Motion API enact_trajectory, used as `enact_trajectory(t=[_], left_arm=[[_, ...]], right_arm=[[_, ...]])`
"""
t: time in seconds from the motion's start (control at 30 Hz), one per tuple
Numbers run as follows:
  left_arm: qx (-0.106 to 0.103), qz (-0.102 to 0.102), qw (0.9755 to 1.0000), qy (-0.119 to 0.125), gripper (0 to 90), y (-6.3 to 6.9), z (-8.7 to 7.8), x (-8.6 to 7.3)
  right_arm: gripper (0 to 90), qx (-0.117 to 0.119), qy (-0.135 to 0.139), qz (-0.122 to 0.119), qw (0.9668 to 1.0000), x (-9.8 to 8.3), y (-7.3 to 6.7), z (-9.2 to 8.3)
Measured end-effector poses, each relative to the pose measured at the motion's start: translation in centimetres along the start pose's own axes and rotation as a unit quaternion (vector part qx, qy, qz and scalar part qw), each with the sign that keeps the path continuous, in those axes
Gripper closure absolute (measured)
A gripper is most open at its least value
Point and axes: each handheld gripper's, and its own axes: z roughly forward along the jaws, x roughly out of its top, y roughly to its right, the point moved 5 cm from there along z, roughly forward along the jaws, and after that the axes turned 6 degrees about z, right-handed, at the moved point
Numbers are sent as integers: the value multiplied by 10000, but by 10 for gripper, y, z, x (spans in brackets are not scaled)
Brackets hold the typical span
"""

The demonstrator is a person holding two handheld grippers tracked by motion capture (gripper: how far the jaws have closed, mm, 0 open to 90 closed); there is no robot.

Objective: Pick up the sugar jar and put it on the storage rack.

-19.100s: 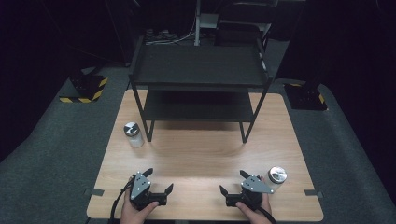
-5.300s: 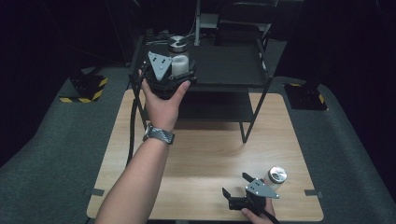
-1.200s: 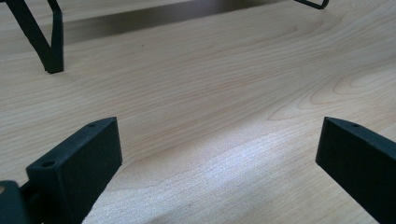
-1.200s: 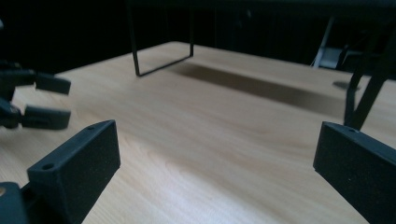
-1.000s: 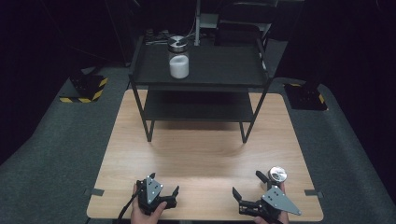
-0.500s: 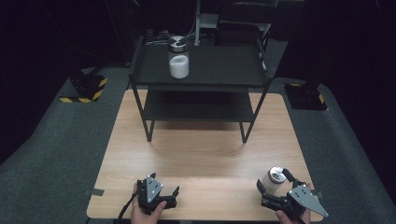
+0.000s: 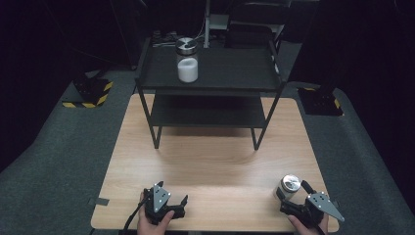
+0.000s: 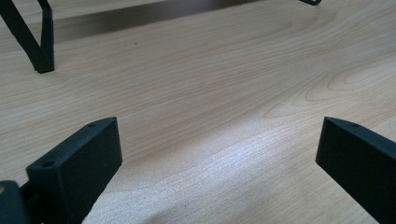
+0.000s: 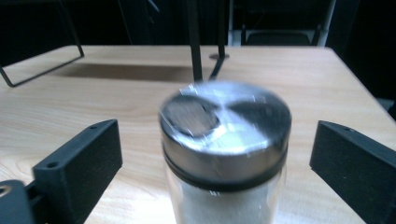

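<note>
Two hand-held grippers sit at the near edge of the surface (image 7: 205,156): the left hand-held gripper (image 7: 171,209) rests released and empty, while the right hand-held gripper (image 7: 293,196) has its jaws just closing around, not yet pressing, the near jar (image 7: 289,186). Next it must clench, then lift toward the shelf (image 7: 230,68), where another jar (image 7: 187,59) stands.

A light wooden table (image 7: 210,161) carrying a black two-tier metal shelf (image 7: 210,73) stands on grey carpet (image 7: 54,161), with dark surroundings and yellow-black striped floor markers (image 7: 90,95).
</note>
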Motion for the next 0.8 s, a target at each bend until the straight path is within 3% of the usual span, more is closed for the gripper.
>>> enact_trajectory(t=[0.23, 0.4, 0.67, 0.8], left_arm=[[3, -44, 10000, 7, 6, -1, -1, 0], [8, -41, 10000, 14, 6, -1, -1, -1], [5, -19, 10000, -32, 6, -1, 0, 1], [5, -27, 10000, -44, 6, -1, 0, 1]], right_arm=[[115, 65, -200, 3, 9998, -8, 6, 4], [245, 23, -197, -2, 9998, -12, 5, 6], [287, -88, -206, 8, 9997, -11, 2, 7], [300, -155, -193, -125, 9996, -11, -2, 9]])
